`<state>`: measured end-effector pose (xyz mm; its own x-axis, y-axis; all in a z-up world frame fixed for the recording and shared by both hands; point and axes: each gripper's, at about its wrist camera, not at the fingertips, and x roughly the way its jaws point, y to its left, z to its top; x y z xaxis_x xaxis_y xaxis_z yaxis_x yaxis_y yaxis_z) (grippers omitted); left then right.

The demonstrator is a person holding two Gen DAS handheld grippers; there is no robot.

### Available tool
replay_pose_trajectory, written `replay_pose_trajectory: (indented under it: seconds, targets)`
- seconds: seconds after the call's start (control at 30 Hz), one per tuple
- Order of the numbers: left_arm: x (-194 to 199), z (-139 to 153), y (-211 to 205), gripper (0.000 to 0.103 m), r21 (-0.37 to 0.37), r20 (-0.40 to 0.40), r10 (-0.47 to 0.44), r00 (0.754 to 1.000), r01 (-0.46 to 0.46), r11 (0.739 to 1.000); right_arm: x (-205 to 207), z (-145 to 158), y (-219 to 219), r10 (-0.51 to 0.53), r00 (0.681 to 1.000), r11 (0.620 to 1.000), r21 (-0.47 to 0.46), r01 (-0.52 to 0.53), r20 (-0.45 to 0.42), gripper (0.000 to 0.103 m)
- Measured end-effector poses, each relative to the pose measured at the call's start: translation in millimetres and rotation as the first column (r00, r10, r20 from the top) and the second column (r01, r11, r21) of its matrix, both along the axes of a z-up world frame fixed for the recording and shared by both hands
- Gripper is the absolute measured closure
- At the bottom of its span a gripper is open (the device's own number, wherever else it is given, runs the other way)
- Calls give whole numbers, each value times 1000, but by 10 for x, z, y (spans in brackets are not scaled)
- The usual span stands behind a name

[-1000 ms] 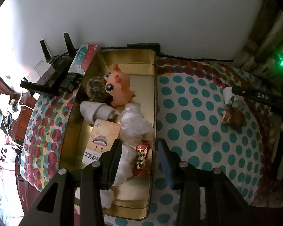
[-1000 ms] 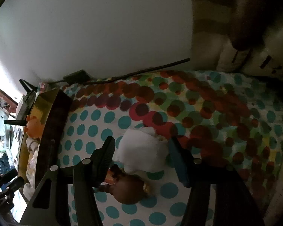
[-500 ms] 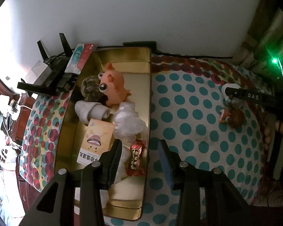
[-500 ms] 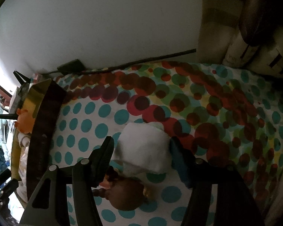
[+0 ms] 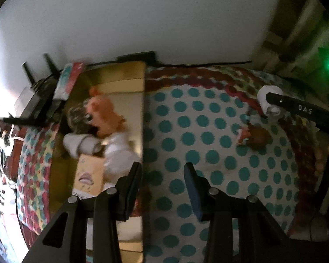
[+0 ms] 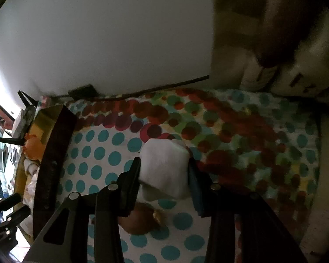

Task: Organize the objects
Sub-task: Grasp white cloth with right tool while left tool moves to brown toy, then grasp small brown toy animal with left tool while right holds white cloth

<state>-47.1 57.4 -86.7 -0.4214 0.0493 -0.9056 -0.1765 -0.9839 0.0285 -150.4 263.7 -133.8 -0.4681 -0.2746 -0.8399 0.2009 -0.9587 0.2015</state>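
- fingers of the right gripper (image 6: pixel 164 175) are closing on the white rolled cloth (image 6: pixel 164 168), pads touching both its sides above the polka-dot tablecloth (image 6: pixel 103 151).
- left gripper (image 5: pixel 162 188) is hovering with nothing between its narrowly parted fingers, over the near wall of the gold tray (image 5: pixel 142 114).
- brown round toy (image 6: pixel 140 219) is lying just beside the cloth, so lifting straight up is probably wisest to avoid dragging it.
- tray is already holding an orange plush (image 5: pixel 105 114); placing the cloth into a bare corner should be keeping things tidy.
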Motion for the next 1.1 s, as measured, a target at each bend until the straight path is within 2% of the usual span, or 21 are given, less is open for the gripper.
replay_pose_trajectory:
  seconds: [0.13,0.3,0.43,0.5,0.57,0.6,0.63,0.73,0.97,1.1]
  targets:
    - [-74,11,201,62,54,3,-77,997,77,996,107,95,180,-32,999,999,-29,32,1,65]
    - [-241,-18,443,62,151,16,-135,991,132,980,268,179,396,-70,998,995,-72,70,-2,65]
    - [-402,-105,668,62,213,55,-174,983,159,964,381,226,503,-83,997,992,-95,82,-5,65]
    - [-459,-166,783,62,261,85,-211,974,182,948,440,239,550,-84,996,991,-105,83,-5,65]
    - [-481,-193,847,57,297,100,-225,969,187,937,486,234,578,-81,997,990,-115,81,1,65]
    - [-493,-213,883,48,322,110,-241,964,195,926,508,230,592,-79,997,990,-117,79,2,65]
    - [-502,-228,923,46,332,117,-250,961,200,922,532,231,609,-78,997,990,-117,77,1,64]
    - [-501,-253,1000,46,314,115,-247,962,200,928,595,234,653,-65,998,991,-121,65,2,64]
    - [-342,-292,987,46,313,123,-165,979,120,942,666,194,751,-55,998,990,-130,57,14,64]
    - [-282,-336,884,46,277,131,-52,990,14,961,679,170,767,-45,999,989,-138,47,21,64]
